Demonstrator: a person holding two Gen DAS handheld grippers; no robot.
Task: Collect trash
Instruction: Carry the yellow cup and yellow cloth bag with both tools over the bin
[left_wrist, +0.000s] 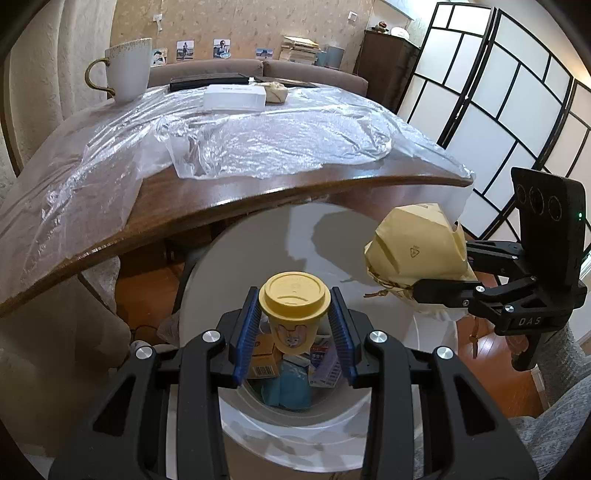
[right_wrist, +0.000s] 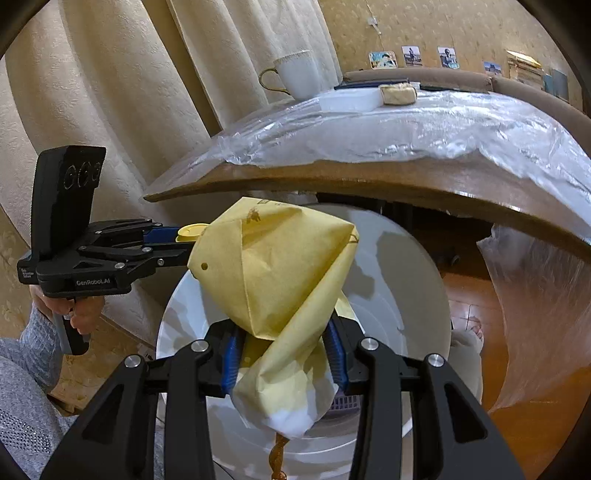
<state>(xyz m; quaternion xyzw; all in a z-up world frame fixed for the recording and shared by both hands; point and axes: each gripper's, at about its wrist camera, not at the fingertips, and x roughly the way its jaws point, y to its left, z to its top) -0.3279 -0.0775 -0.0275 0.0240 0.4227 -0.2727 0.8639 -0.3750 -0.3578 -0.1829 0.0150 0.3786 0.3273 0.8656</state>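
My left gripper (left_wrist: 294, 328) is shut on a yellow paper cup (left_wrist: 293, 314) with a yellow lid and a cartoon print, held over the open white trash bin (left_wrist: 332, 432). The bin holds several boxes and blue wrappers. My right gripper (right_wrist: 281, 354) is shut on a crumpled yellow paper bag (right_wrist: 273, 280), also above the white bin (right_wrist: 406, 280). In the left wrist view the bag (left_wrist: 413, 243) and right gripper (left_wrist: 417, 290) hang over the bin's right rim. In the right wrist view the left gripper (right_wrist: 184, 240) comes in from the left with the cup lid (right_wrist: 190, 232) showing.
A wooden table (left_wrist: 229, 192) covered with clear plastic sheet (left_wrist: 258, 140) stands just behind the bin. On it are a white mug (left_wrist: 127, 70), a white box (left_wrist: 234, 96) and a wrapped lump (left_wrist: 276, 92). A folding screen (left_wrist: 498, 110) stands right, curtains (right_wrist: 110, 110) left.
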